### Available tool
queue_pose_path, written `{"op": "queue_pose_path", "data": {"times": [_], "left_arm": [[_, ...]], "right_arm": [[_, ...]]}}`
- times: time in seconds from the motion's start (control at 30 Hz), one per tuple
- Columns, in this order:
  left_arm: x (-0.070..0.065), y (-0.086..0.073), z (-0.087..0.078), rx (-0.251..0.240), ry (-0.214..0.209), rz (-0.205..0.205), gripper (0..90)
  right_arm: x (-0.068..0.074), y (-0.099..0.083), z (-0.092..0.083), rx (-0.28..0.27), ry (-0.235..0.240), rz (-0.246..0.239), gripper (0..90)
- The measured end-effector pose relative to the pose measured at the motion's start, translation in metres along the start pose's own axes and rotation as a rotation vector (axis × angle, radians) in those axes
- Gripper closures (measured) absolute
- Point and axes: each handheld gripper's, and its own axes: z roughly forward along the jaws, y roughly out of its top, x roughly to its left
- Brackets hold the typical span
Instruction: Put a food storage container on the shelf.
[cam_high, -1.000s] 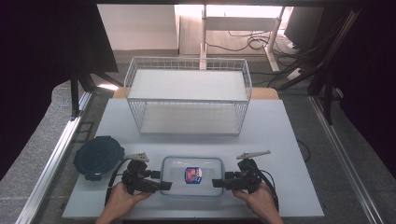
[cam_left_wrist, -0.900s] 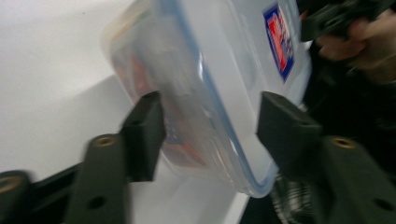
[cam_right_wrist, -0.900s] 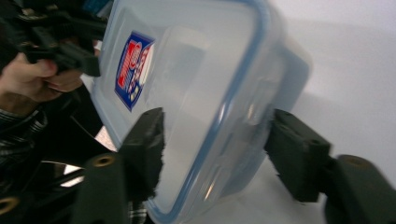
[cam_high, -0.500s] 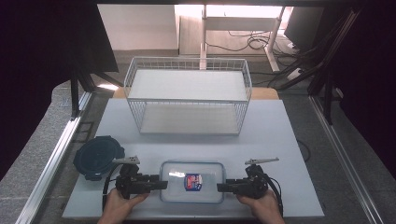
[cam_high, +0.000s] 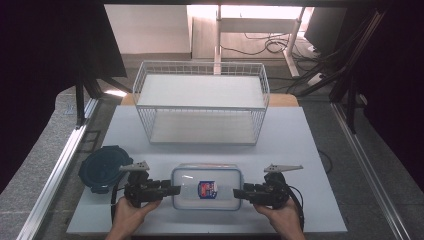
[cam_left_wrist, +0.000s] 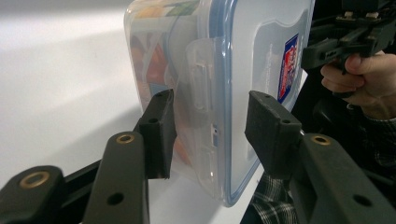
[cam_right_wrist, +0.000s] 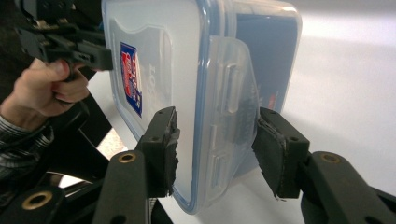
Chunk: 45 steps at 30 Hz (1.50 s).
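Nearest, at the table's front edge, the left gripper (cam_high: 172, 189) and the right gripper (cam_high: 237, 193) meet opposite ends of a clear plastic food container (cam_high: 206, 186) lying flat between them. Both pairs of jaws have just been closing, and each now pinches a side latch of the blue-sealed lid, one pad on the lid face and one on the wall. A red and blue label (cam_high: 207, 188) sits at the lid's middle; its writing is too small to read. Just left lies a round dark blue lid (cam_high: 101, 169). Farther back stands a white wire basket (cam_high: 200, 100).
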Motion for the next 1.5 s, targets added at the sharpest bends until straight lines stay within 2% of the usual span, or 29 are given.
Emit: {"op": "queue_pose_path", "data": {"times": [0.13, 0.37, 0.53, 0.63, 0.67, 1.0, 1.37, 1.5], "left_arm": [[-0.003, 0.01, -0.005, -0.022, 0.005, 0.013, 53.0], [-0.008, 0.025, -0.013, -0.063, -0.004, 0.024, 53.0], [-0.016, 0.048, -0.026, -0.093, 0.016, 0.065, 53.0], [-0.017, 0.054, -0.029, -0.097, 0.022, 0.074, 53.0], [-0.018, 0.061, -0.032, -0.102, 0.029, 0.08, 53.0], [-0.022, 0.094, -0.04, -0.129, 0.048, 0.115, 53.1], [-0.022, 0.125, -0.047, -0.15, 0.053, 0.131, 53.1], [-0.018, 0.135, -0.051, -0.152, 0.053, 0.125, 53.2]], "right_arm": [[0.005, 0.008, -0.002, -0.014, -0.011, -0.023, 49.9], [0.015, 0.035, -0.015, -0.061, -0.027, -0.078, 50.1], [0.022, 0.053, -0.021, -0.094, -0.027, -0.108, 50.0], [0.023, 0.062, -0.022, -0.107, -0.02, -0.117, 50.1], [0.023, 0.066, -0.022, -0.112, -0.017, -0.121, 50.1], [0.022, 0.096, -0.028, -0.163, -0.005, -0.155, 50.1], [0.022, 0.129, -0.035, -0.185, -0.008, -0.177, 50.0], [0.021, 0.14, -0.034, -0.189, -0.005, -0.179, 50.0]]}}
